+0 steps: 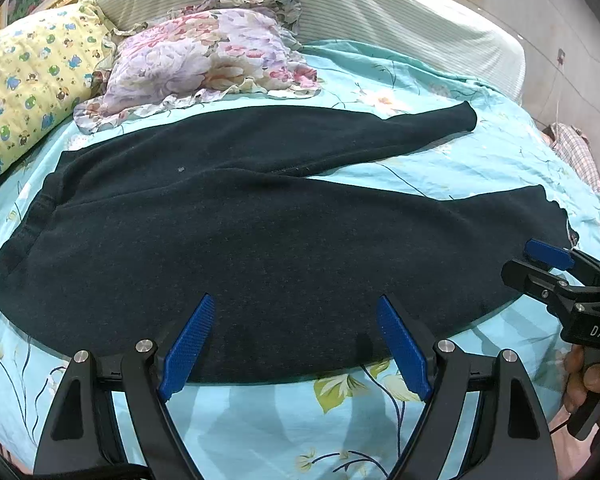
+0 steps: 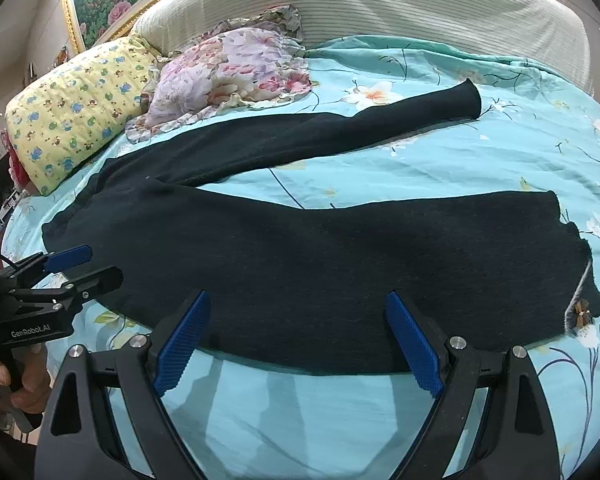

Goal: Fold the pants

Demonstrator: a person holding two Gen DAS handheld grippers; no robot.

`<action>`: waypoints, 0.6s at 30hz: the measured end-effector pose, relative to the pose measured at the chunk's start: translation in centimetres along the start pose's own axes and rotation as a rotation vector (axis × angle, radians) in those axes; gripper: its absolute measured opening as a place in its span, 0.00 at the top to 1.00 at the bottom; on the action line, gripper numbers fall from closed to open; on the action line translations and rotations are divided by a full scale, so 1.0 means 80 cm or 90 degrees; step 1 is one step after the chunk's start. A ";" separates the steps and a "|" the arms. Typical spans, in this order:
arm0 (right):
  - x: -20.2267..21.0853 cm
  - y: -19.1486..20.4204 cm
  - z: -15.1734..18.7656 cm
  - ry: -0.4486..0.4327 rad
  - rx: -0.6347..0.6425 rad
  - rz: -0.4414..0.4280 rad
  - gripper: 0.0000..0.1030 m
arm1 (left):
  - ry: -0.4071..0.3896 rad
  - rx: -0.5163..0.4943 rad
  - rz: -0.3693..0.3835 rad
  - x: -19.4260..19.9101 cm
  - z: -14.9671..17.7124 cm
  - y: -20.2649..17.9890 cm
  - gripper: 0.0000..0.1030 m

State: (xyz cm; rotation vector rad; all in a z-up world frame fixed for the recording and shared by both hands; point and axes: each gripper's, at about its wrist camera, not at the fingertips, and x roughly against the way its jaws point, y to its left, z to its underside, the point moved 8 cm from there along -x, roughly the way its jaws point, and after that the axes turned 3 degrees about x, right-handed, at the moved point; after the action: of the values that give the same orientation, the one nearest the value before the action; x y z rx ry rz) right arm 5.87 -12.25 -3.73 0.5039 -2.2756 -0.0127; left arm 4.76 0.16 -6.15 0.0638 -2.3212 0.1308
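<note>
A pair of dark pants [image 1: 260, 240] lies spread flat on a bed covered by a turquoise flowered sheet [image 1: 480, 152]. The waistband is at the left end, toward a yellow patterned pillow [image 1: 32, 96]; the two legs run rightward from it and part in a V, with a strip of sheet showing between them. The far leg ends near the striped headboard [image 1: 340, 8], and the near leg ends at the right side of the bed. A flowered pillow [image 1: 204, 60] sits just beyond the pants, between them and the headboard.

The left gripper [image 1: 296, 344] points downward at a slant over the near edge of the pants, toward the waistband end. Its jaws are spread wide, and nothing is between the blue pads [image 1: 190, 344]; they hang above the cloth and the sheet just in front of it.

The right gripper [image 2: 300, 344] is tilted down in the same way over the near leg, further from the waistband. Its jaws are also spread wide and grip nothing.

In each wrist view the other gripper shows from the side at the picture's edge, with a hand [image 2: 4, 380] wrapped around its black handle. The two grippers are side by side along the pants' near edge.
</note>
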 end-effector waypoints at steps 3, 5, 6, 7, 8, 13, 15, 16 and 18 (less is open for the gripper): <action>0.000 0.002 0.000 0.002 0.001 -0.002 0.13 | 0.001 0.000 0.001 0.000 0.001 0.000 0.18; 0.000 0.002 -0.002 0.003 0.001 -0.002 0.13 | 0.001 0.001 0.000 0.000 0.001 0.000 0.18; 0.000 0.002 -0.002 0.002 0.001 -0.004 0.13 | 0.002 0.001 0.001 0.000 0.001 0.000 0.18; 0.000 0.002 -0.003 0.004 0.001 -0.005 0.13 | 0.003 0.002 0.002 0.000 0.001 0.000 0.18; 0.000 0.002 -0.002 0.003 0.001 -0.004 0.13 | 0.004 0.003 0.003 -0.001 0.001 0.000 0.18; 0.000 0.002 -0.003 0.004 0.000 -0.001 0.13 | 0.007 0.003 0.004 -0.003 -0.001 0.002 0.18; 0.000 0.003 -0.004 0.005 -0.004 -0.003 0.13 | 0.008 0.004 0.005 -0.003 -0.001 0.002 0.18; 0.000 0.001 -0.004 0.005 -0.006 -0.003 0.13 | 0.008 0.004 0.005 -0.004 -0.001 0.002 0.18; 0.000 0.001 -0.005 0.005 -0.007 -0.002 0.13 | 0.010 0.005 0.005 -0.004 -0.002 0.002 0.18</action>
State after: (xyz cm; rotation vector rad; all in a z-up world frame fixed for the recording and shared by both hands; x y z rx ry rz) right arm 6.09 -12.10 -3.43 0.5014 -2.2660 -0.0251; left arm 5.12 0.30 -6.30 0.0571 -2.3062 0.1448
